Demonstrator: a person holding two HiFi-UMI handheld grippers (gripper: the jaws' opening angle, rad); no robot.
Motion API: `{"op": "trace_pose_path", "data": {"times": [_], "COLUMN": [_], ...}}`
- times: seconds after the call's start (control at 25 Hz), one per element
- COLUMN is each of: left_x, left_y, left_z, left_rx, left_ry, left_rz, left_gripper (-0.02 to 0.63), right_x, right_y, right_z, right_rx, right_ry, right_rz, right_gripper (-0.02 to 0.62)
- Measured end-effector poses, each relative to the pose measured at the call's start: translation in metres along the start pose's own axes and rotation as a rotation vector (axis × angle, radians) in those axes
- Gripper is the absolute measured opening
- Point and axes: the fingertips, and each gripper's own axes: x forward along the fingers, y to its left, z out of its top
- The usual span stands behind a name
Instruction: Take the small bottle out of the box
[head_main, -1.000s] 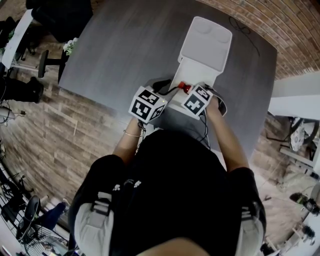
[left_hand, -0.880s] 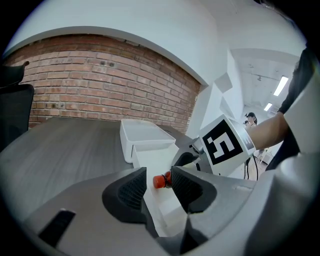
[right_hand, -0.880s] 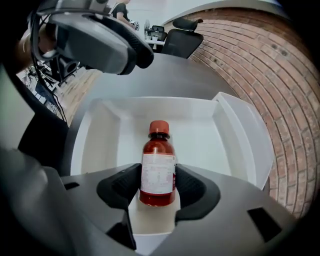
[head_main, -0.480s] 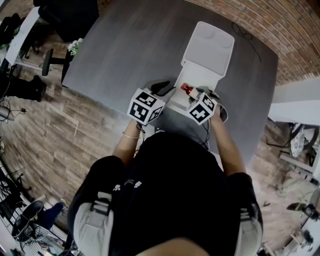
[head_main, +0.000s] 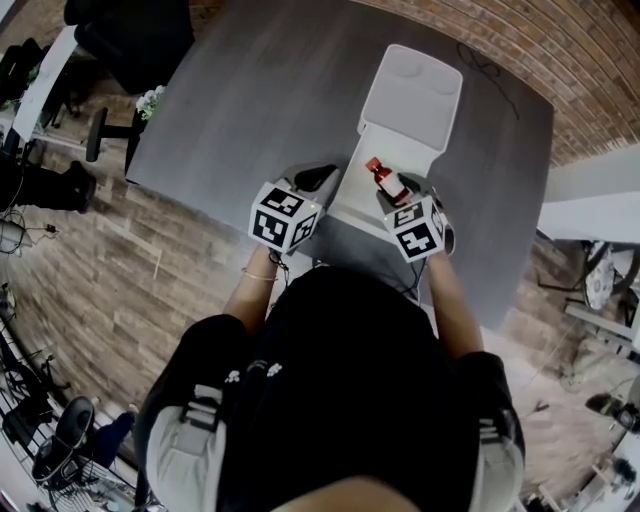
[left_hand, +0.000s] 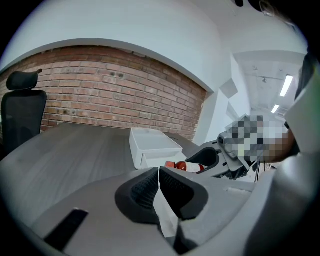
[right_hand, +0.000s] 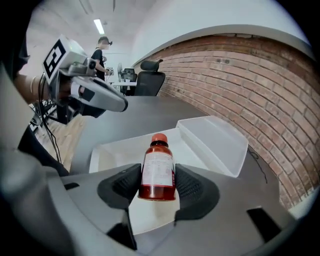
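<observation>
A small bottle (right_hand: 158, 167) of red liquid with a red cap and white label is upright between the pads of my right gripper (right_hand: 157, 182), which is shut on it. In the head view the bottle (head_main: 383, 178) hangs above the open white box (head_main: 372, 208), just ahead of the right gripper (head_main: 400, 190). My left gripper (head_main: 322, 178) sits at the box's left side. Its jaws (left_hand: 159, 180) are shut, with a thin white edge of the box pinched between the pads. The left gripper view shows the bottle (left_hand: 186, 165) just beyond them.
The box's lid (head_main: 412, 85) lies open flat on the grey table (head_main: 250, 90), away from me. A thin cable (head_main: 490, 65) lies near the table's far right corner. A black office chair (right_hand: 150, 80) stands at the table's far side. The brick wall (left_hand: 110, 95) runs behind.
The right gripper has lifted the bottle up out of the box and drawn back a little to the right. The left gripper has shifted slightly left at the box's side.
</observation>
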Motion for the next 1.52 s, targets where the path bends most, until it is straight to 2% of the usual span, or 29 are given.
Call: {"op": "trace_pose_path", "data": {"times": [0.52,0.68,1.04,1.28,1.52], "left_x": [0.01,0.01,-0.012,-0.032,-0.044], "left_y": [-0.021,-0.027,-0.041,-0.048,-0.051], "left_z": [0.013,0.023,0.076,0.115,0.136], "left_rx": [0.028,0.039,0.076,0.099,0.1], "left_ry": [-0.012,-0.035,-0.172,-0.28,-0.343], "left_rz": [-0.034,-0.044,-0.043,-0.051,-0.054], "left_gripper": [0.006,0.008,0.006,0.008,0.006], "right_x": [-0.064,-0.09,-0.153,-0.182,-0.195], "right_y": [-0.027,-0.037,-0.056,-0.062,-0.064], "right_z": [0.041,0.06,0.097,0.11,0.115], "right_rx": [0.11,0.128,0.182,0.217,0.23], "right_ry": [-0.288,-0.41,-0.665,-0.767,-0.805], "right_rz": [-0.102,-0.133,-0.187,-0.209,-0.225], "right_gripper": [0.21,0.21,0.21,0.212,0.212]}}
